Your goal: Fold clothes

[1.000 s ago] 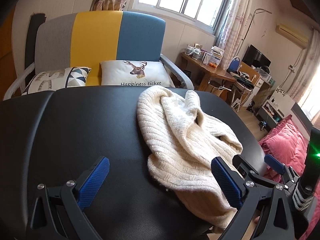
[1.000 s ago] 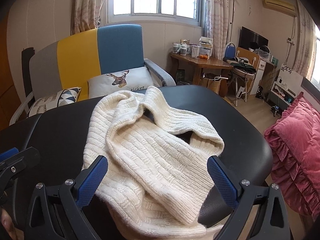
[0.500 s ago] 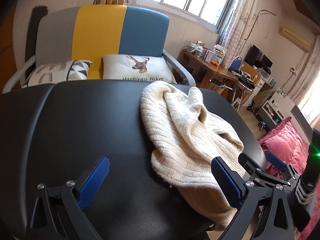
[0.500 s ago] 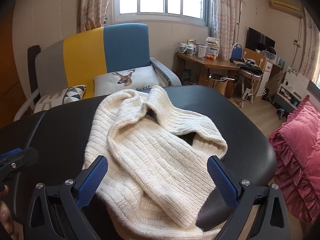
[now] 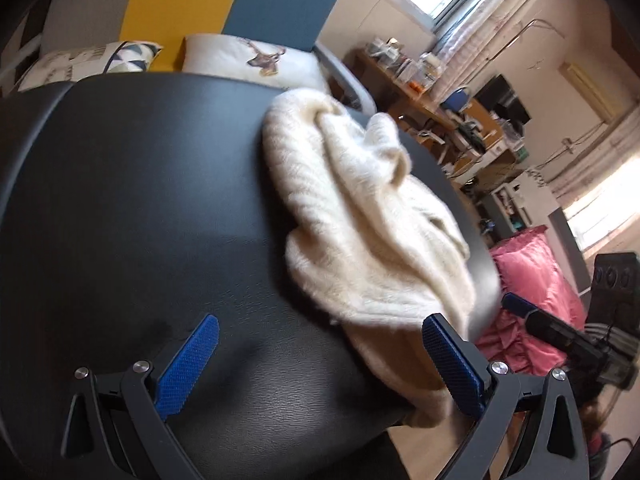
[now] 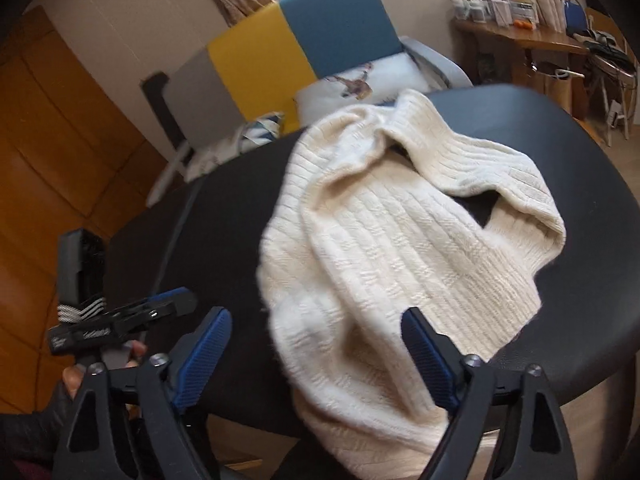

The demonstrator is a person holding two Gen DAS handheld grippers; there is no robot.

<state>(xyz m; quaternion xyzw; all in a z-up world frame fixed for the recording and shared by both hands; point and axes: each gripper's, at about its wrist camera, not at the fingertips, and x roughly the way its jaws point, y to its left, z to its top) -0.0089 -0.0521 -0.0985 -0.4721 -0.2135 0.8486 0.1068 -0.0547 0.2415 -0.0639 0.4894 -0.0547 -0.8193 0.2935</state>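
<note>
Cream knit sweater (image 6: 400, 248) lies crumpled on the right half of the black tabletop (image 5: 140, 200), near hem hanging over the front edge.

Left wrist view only: pink bedding (image 5: 532, 280) on the floor beyond the tabletop's right side, plus the right gripper (image 5: 560, 332) seen from the side, low by that corner. Right wrist view only: wooden door panels (image 6: 52, 140) at left, a dark gap in the sweater's folds, and a hand (image 6: 76, 376) w/ dark sleeve holding the left gripper (image 6: 132, 316).

Both grippers tilt downward toward the front edge. Left gripper jaws wide apart, nothing gripped; the right pad overlaps the sweater's draped hem, the left one sits over bare tabletop. Right gripper jaws are closing, w/ the hanging hem between them; pads not pressing on it yet.

Room: left half of the tabletop is bare. Striped sofa (image 5: 192, 0) w/ cushions just behind the far edge.
</note>
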